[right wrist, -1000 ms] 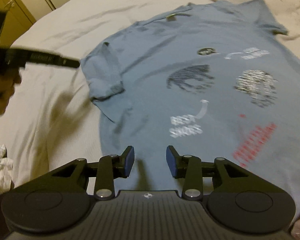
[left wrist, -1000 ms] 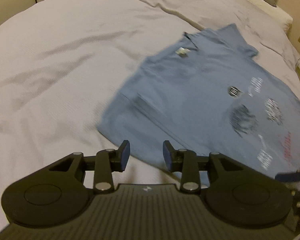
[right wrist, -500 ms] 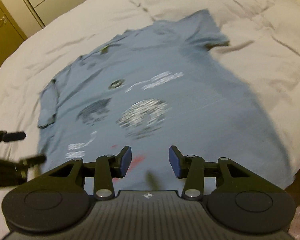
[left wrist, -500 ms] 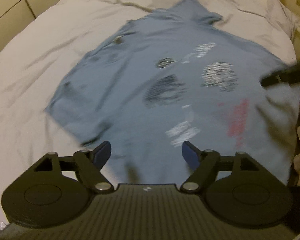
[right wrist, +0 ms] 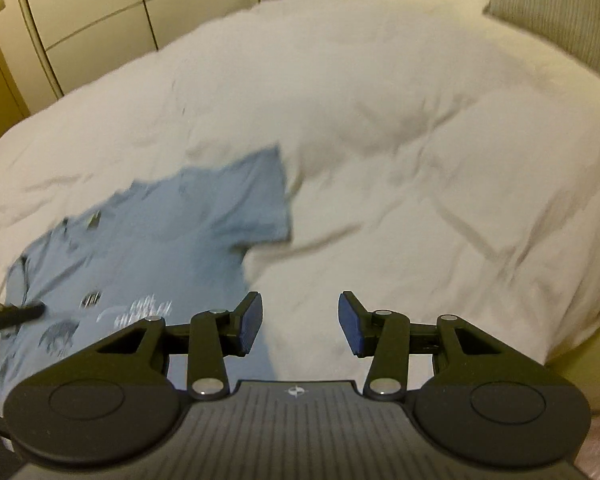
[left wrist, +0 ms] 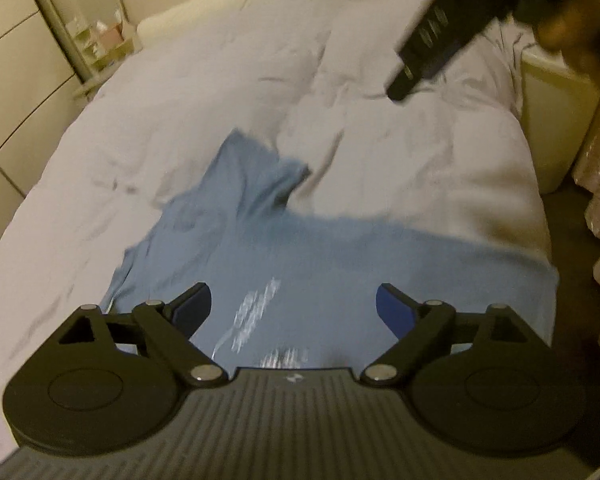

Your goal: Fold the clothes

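Fold clothes, opening step: approach before the first grasp. The light-blue short-sleeved cotton T-shirt with white, dark and red chest prints (left wrist: 308,256) lies spread face up on the white quilted bed cover (right wrist: 400,128), unfolded, its lower part reaching the near edge of the bed. The left claw (left wrist: 294,312) hangs over the printed chest with its jaws spread wide and nothing between them. The right claw (right wrist: 300,322) is likewise parted and empty, placed over bare cover just beside the shirt's side seam, below one sleeve (right wrist: 260,200). In the left wrist view the right tool appears as a dark blurred bar (left wrist: 432,36) high above the bed.

Judged next move: each claw must descend onto an edge of the cloth (a sleeve or shoulder, and the hem) and pinch a single layer before any fold is carried over.

The fabric looks thin and limp, with creases near the collar and one sleeve rumpled.
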The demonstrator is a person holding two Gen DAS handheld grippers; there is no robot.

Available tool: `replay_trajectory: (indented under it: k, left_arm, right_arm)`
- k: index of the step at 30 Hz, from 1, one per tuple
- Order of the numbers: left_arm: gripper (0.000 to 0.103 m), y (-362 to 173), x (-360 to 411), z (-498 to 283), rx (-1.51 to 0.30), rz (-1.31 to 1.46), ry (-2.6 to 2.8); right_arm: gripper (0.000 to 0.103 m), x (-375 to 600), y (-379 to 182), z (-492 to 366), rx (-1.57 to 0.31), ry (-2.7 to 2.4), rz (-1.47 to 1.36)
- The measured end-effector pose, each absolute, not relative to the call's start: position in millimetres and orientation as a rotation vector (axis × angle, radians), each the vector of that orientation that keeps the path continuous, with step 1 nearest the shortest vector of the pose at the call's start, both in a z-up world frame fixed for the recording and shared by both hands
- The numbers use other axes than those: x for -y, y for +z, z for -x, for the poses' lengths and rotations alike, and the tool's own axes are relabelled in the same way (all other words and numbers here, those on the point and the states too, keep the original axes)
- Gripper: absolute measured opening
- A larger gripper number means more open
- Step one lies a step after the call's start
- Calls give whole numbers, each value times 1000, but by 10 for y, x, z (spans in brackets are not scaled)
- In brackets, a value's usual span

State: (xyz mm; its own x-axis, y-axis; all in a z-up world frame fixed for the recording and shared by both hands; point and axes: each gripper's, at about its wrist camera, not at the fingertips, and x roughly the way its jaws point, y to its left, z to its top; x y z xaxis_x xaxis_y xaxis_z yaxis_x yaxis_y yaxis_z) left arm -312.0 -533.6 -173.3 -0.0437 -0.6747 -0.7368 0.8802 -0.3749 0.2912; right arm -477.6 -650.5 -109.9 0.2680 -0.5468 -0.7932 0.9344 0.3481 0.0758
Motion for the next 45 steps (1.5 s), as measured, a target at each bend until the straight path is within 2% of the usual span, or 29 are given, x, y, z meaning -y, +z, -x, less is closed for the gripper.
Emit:
replay_trajectory:
  k: [3, 9, 11, 15, 17, 21, 24, 28, 33, 34, 36, 37, 38, 45]
  left_arm:
    - [72, -1809, 5667, 3307, -266, -1029, -1683]
    - [70, -2017, 6381, 3669, -194, -1065, -1620]
    - [66, -2159, 6652, 3791, -188, -1082, -1572]
    - [47, -2500, 7211, 4036, -224, -1135, -1455]
    - [42, -2666, 7416, 4145, -236, -1190, -1412]
    - [40, -2924, 7630, 4273, -249, -1291, -1355]
    - [34, -3027, 7697, 4310, -256, -1319, -1336]
    - [5, -2971, 7745, 4245, -321, -1220, -1306]
    - [3, -2821, 7731, 4150, -395, -1059, -1274]
    - [3, -2811, 7726, 4146, -405, -1042, -1274]
    - [3, -2807, 7720, 4127, -433, -1010, -1271]
    - [3, -2809, 7719, 4108, -453, -993, -1267]
    - [3, -2797, 7707, 4087, -476, -967, -1261]
    - [3, -2516, 7445, 3692, -684, -622, -1142]
  right_arm:
    - [46, 6777, -1049, 4781, -771, -1067, -554]
    - [46, 7623, -1225, 4741, -813, -933, -501]
    - [46, 7971, -1344, 4707, -831, -851, -467]
    - [46, 8646, -1604, 4561, -885, -670, -414]
    - [46, 8901, -1668, 4476, -902, -601, -394]
    - [46, 9271, -1782, 4270, -931, -486, -354]
    - [46, 9422, -1870, 4085, -948, -391, -321]
    - [46, 9502, -2032, 3791, -983, -256, -240]
    - [44, 9615, -2312, 3462, -1070, -155, -209]
    - [41, 9637, -2364, 3421, -1090, -147, -220]
    - [22, 9678, -2430, 3400, -1117, -146, -262]
    - [3, 9714, -2451, 3394, -1129, -160, -301]
    - [0, 9767, -2457, 3401, -1140, -175, -361]
    - [0, 9745, -2110, 3247, -1118, -203, -501]
